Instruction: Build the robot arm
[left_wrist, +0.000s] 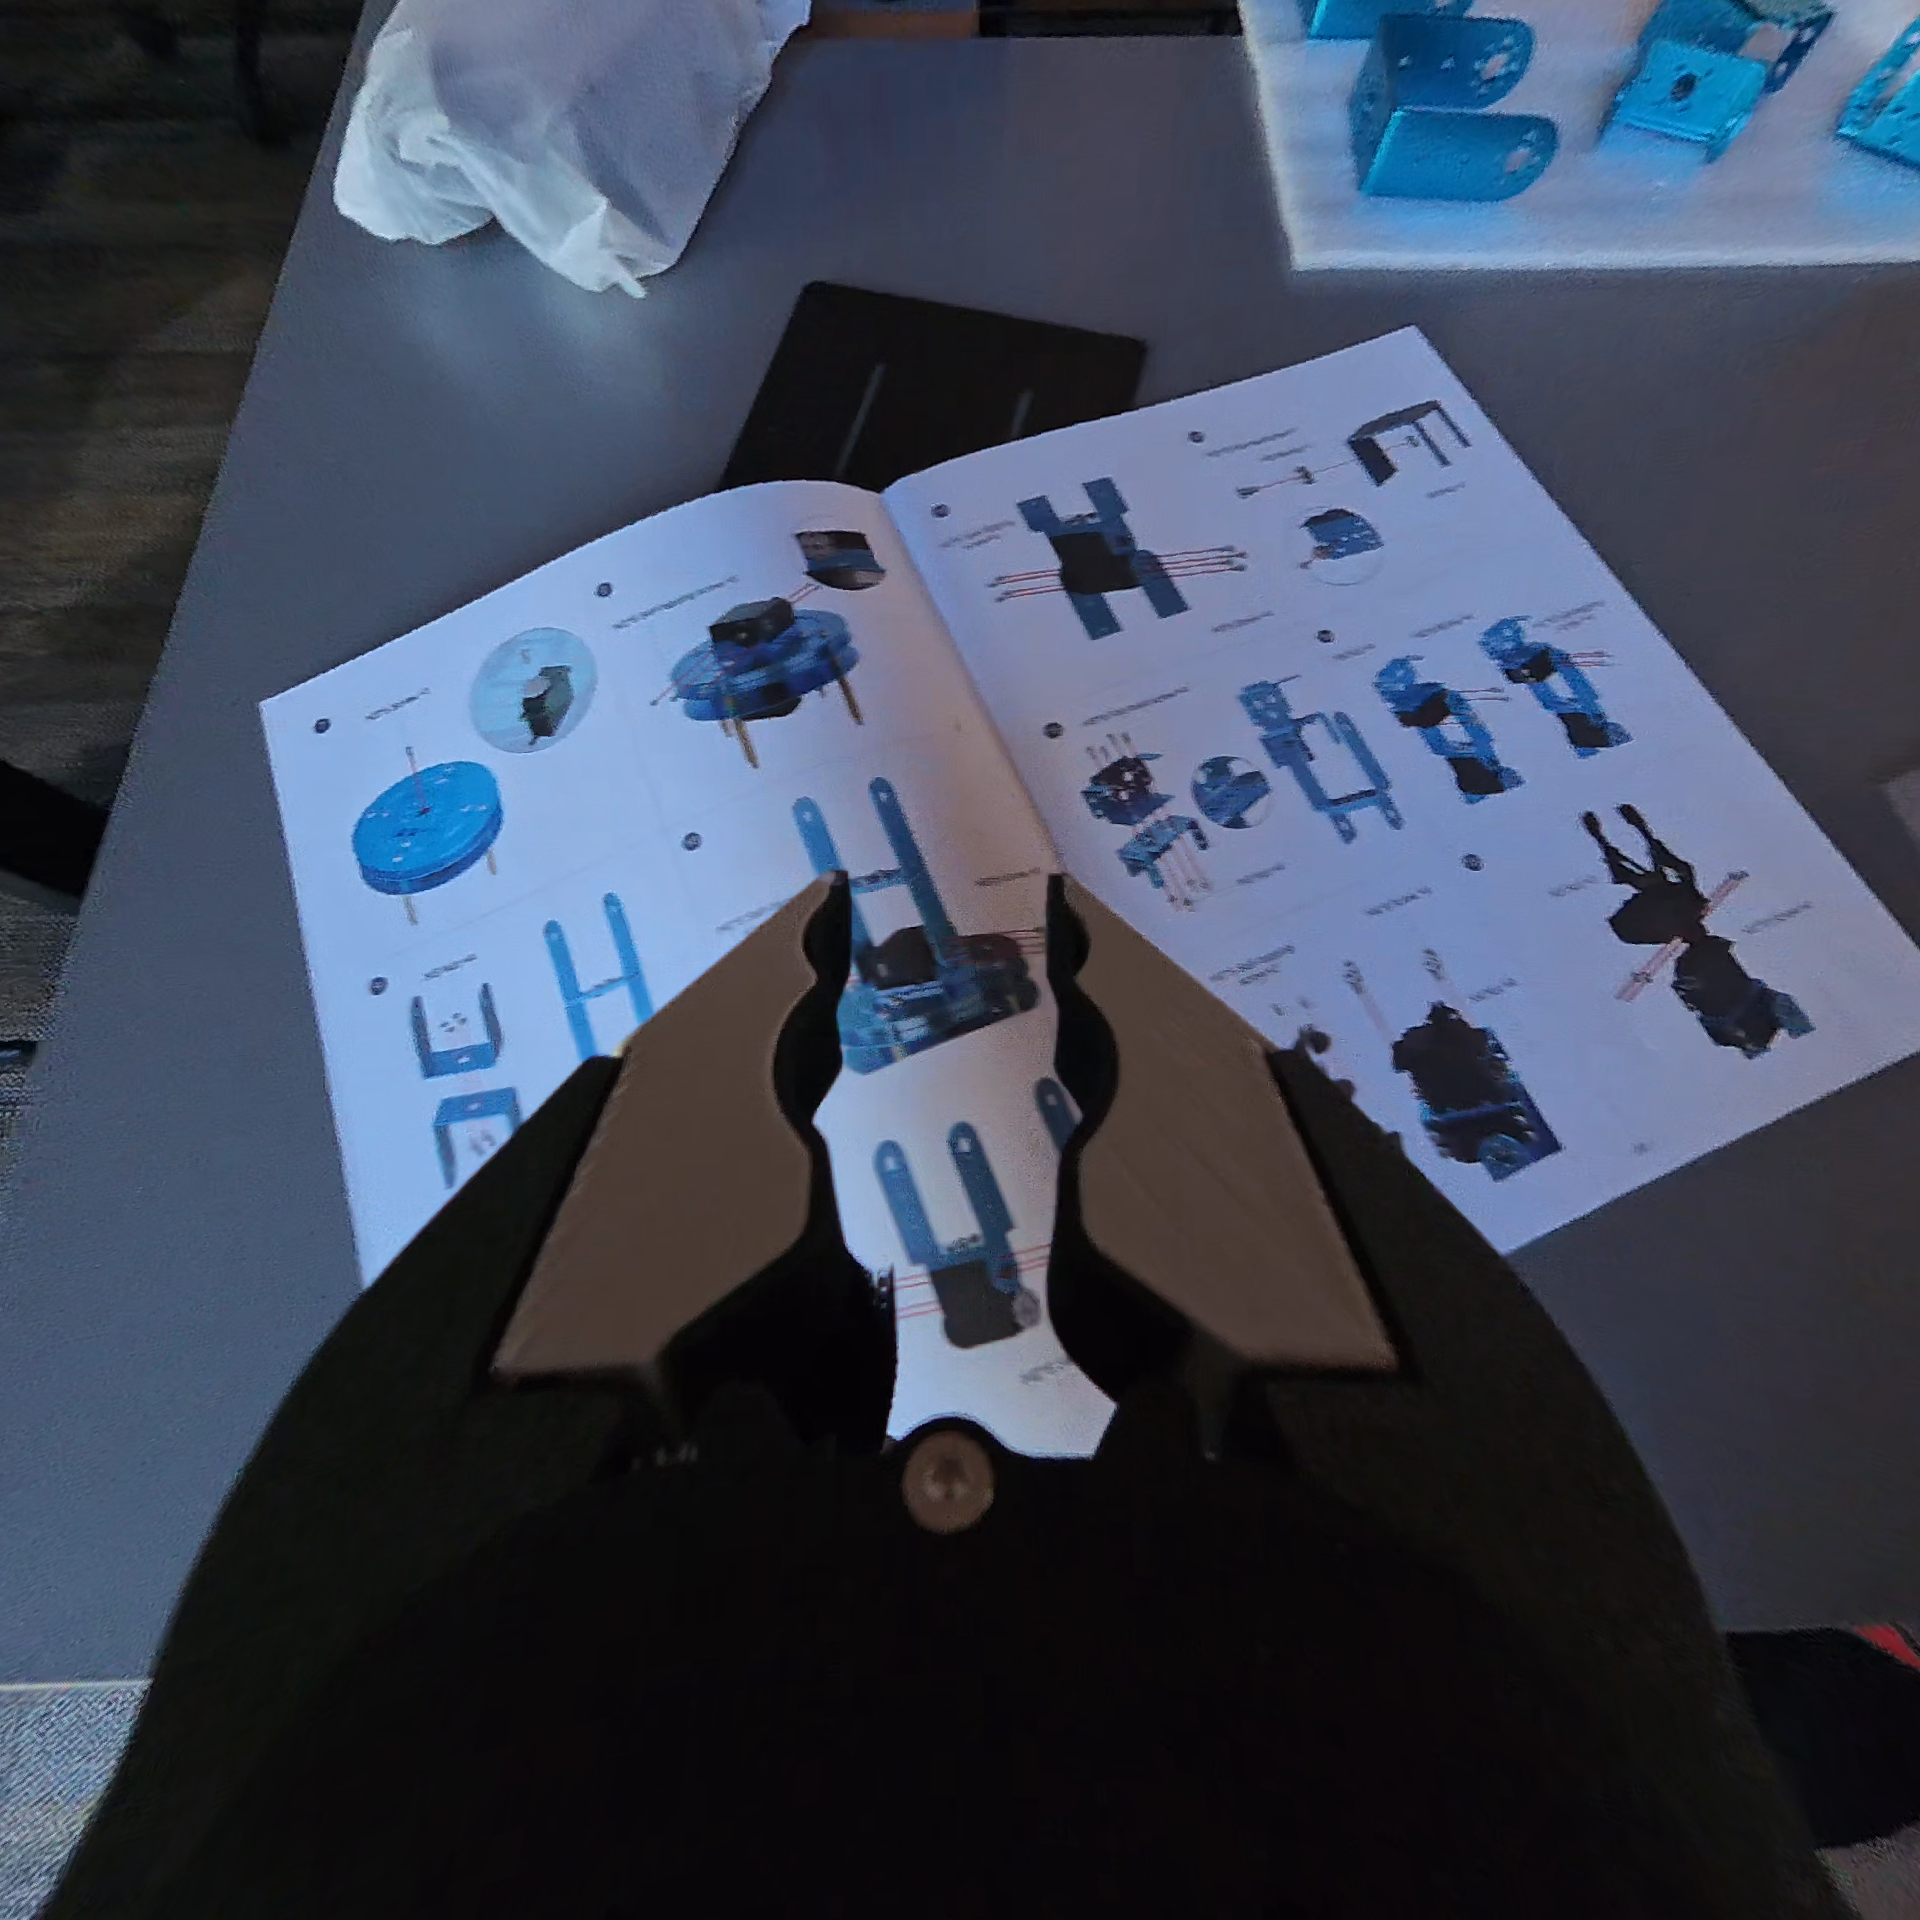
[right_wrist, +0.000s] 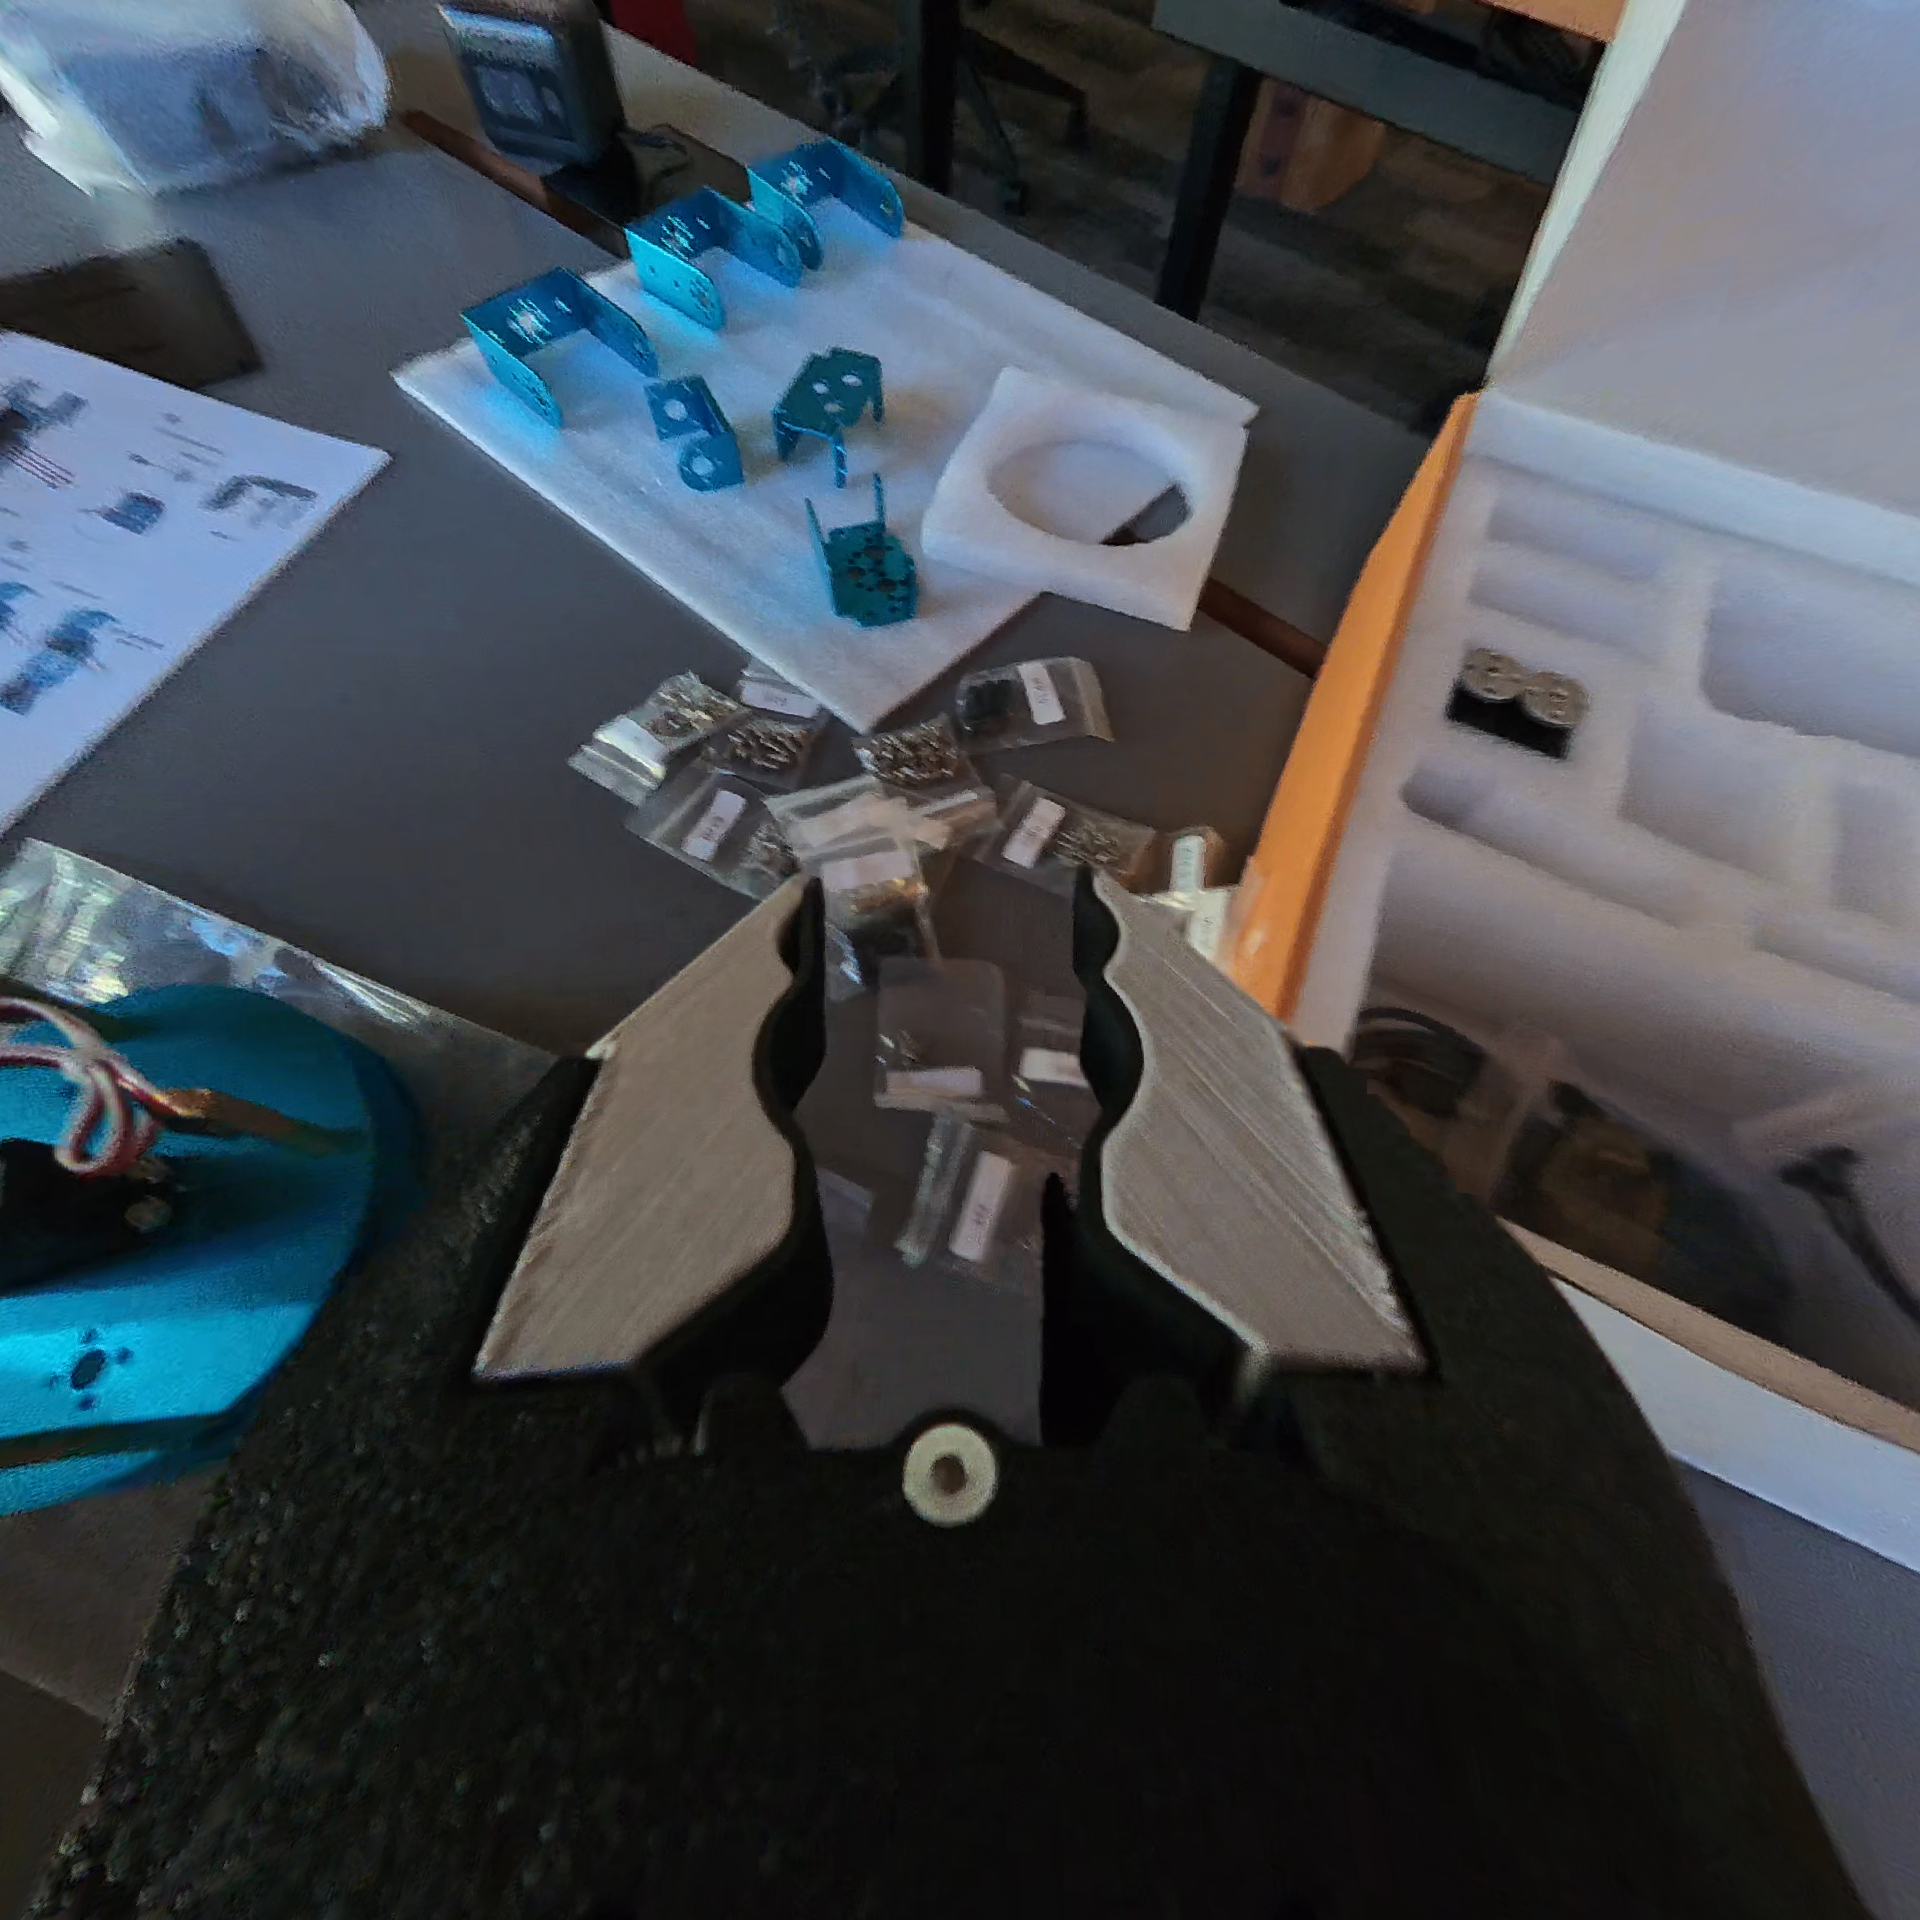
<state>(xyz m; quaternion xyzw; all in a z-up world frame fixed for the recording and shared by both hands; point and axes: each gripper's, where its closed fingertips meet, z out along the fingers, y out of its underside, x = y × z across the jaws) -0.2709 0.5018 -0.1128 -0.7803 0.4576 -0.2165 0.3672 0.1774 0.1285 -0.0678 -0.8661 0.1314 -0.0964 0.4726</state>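
Observation:
My left gripper (left_wrist: 948, 894) is open and empty above an open instruction booklet (left_wrist: 1299, 748) that lies flat on the grey table (left_wrist: 499, 416). My right gripper (right_wrist: 948, 894) is open and empty above a heap of small clear bags of screws (right_wrist: 883, 790). Several blue metal brackets (right_wrist: 686, 249) stand on a white foam sheet (right_wrist: 727, 561) beyond the bags; they also show in the left wrist view (left_wrist: 1444, 114). A blue round base with a servo and wires (right_wrist: 166, 1226) lies on a clear bag at the right gripper's left.
A crumpled white bag (left_wrist: 551, 125) sits at the table's far left. A black plate (left_wrist: 935, 384) lies under the booklet's far edge. A white foam square with a round hole (right_wrist: 1091, 499) lies on the sheet. An open box with white foam trays (right_wrist: 1662, 727) stands at the right. Across from one pair of fingers to the other is roughly 60 centimeters.

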